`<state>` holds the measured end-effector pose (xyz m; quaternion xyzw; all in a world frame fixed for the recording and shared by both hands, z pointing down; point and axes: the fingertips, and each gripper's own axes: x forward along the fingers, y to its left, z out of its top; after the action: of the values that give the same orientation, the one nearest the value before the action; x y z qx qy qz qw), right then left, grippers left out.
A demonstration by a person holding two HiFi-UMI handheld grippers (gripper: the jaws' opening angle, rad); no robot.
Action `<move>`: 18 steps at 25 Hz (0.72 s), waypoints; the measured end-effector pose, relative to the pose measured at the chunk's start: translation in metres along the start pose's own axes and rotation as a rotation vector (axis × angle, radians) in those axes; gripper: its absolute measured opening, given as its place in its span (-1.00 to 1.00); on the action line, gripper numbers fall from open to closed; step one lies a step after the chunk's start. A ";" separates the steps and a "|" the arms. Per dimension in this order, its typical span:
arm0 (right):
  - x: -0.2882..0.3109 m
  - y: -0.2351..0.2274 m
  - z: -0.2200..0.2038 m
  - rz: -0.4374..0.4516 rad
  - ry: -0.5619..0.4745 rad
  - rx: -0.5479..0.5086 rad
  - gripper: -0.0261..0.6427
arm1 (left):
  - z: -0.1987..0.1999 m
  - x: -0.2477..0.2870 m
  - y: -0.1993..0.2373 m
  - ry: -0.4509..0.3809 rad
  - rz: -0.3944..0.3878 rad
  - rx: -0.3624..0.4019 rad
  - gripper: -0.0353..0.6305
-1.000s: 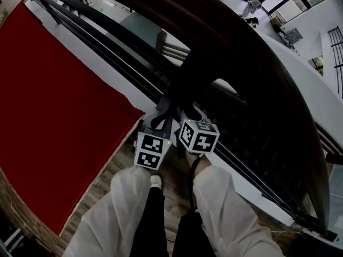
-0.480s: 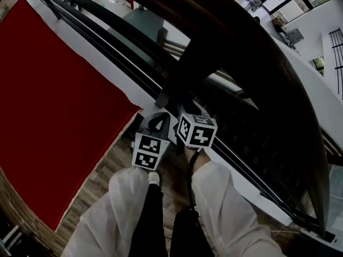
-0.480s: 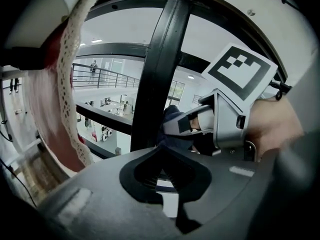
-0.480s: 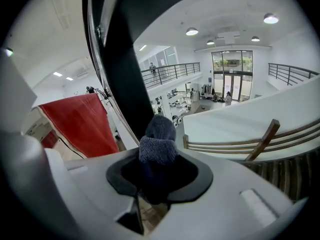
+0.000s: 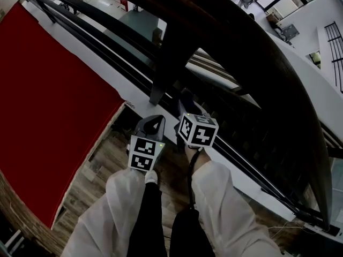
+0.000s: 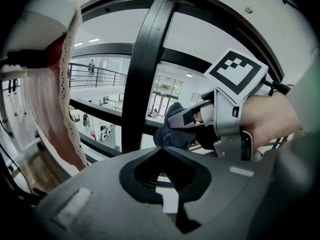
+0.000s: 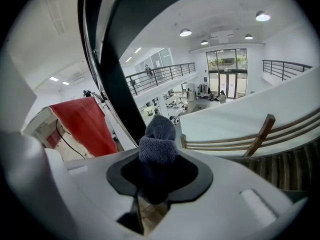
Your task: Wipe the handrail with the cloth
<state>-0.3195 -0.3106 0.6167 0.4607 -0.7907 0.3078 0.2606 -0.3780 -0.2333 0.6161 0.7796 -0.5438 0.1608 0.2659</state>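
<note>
Two puffy white sleeves (image 5: 115,208) come in from 6 o'clock. The left gripper (image 5: 153,123) has its smooth dark jaws pinched together with nothing in them. Just beside it, at 3 o'clock, the right gripper (image 7: 159,156) squeezes the cloth (image 7: 159,134), a soft, bumpy, knitted blue-grey lump. Under them is a wooden plank floor (image 5: 102,167). At 12 o'clock stands a flat black post (image 5: 163,63). Past it the handrail (image 5: 257,58) is a wide, dark, smooth curve, apart from the cloth. Since a second ago, both grippers have moved back from the post, toward 6 o'clock.
</note>
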 end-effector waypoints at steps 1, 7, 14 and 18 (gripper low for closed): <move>-0.005 -0.004 -0.001 -0.002 -0.002 -0.003 -0.60 | 0.000 -0.001 -0.005 0.002 -0.003 0.007 -0.90; -0.037 -0.034 -0.010 -0.014 -0.027 0.040 -0.60 | 0.005 -0.003 -0.035 0.009 -0.015 0.059 -0.90; -0.082 -0.087 -0.037 -0.020 -0.055 0.052 -0.60 | -0.016 0.010 -0.101 0.042 -0.032 0.105 -0.90; -0.111 -0.122 -0.055 -0.042 -0.043 0.067 -0.60 | -0.025 0.015 -0.146 0.052 -0.056 0.089 -0.90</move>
<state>-0.1552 -0.2545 0.6071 0.4922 -0.7753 0.3187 0.2345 -0.2358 -0.1912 0.6095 0.8009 -0.5071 0.1976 0.2496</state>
